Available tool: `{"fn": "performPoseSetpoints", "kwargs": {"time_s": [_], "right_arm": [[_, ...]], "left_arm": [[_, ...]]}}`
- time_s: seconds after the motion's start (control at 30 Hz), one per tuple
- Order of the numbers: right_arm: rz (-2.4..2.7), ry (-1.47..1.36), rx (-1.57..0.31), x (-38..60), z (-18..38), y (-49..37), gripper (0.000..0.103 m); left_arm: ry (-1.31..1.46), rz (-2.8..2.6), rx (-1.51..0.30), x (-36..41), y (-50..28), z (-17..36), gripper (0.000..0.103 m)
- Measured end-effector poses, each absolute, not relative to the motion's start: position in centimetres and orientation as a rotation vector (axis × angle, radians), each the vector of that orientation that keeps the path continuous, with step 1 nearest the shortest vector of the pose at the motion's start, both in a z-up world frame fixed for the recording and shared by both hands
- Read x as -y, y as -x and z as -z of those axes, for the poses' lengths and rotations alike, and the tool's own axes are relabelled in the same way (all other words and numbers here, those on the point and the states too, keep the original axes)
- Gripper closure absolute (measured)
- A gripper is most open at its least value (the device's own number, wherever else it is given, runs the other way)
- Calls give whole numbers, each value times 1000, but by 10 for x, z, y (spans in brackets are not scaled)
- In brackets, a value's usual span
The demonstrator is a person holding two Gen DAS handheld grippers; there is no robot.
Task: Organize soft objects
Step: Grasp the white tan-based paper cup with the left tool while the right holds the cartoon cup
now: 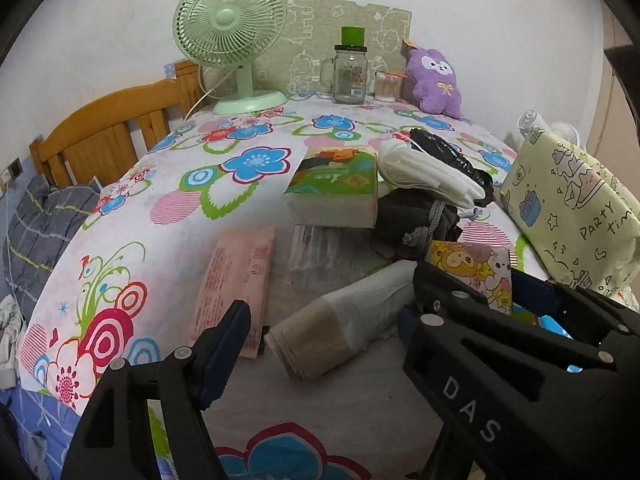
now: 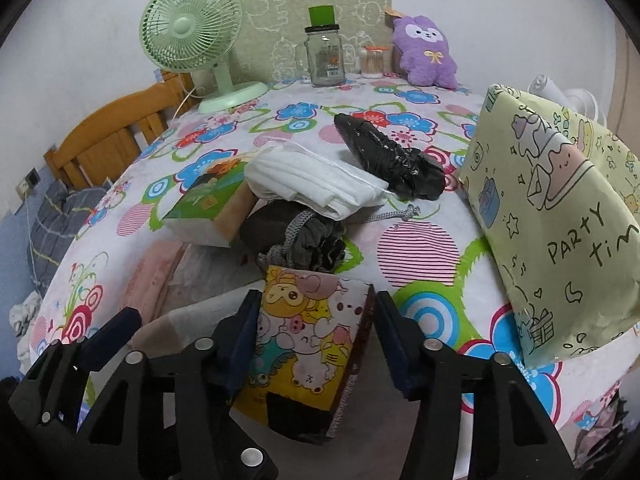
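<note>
While I'm closing the right gripper on the cartoon tissue pack, pads touching, next comes lifting; left gripper is hanging open, empty, over the folded cloth.

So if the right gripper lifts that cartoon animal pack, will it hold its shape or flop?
The cartoon pack looks blocky with squared edges, so it probably keeps its shape. Its thin printed wrap suggests a light, squashy pack that may dent under the right gripper. The glossy film could slip slightly.
</note>
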State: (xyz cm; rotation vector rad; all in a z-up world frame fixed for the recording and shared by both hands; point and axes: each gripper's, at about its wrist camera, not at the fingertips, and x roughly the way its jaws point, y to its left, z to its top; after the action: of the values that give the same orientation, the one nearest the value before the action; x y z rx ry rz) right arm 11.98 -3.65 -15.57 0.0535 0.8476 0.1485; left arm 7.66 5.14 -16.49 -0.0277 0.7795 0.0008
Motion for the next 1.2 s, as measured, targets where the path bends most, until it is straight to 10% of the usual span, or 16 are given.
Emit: {"fn": "performPoseSetpoints", "kwargs": {"time_s": [0.57, 0.83, 1.2], "right_arm": [[-116, -80, -859, 62, 154, -121, 56], [-119, -84, -860, 63, 154, -120, 56], [-142, -79, -832, 62, 141, -111, 56]], "left_arm": [[13, 32, -801, -30, -82, 169, 44], [17, 47, -810, -27, -81, 167, 75], [43, 47, -777, -27, -73, 150, 79]]}}
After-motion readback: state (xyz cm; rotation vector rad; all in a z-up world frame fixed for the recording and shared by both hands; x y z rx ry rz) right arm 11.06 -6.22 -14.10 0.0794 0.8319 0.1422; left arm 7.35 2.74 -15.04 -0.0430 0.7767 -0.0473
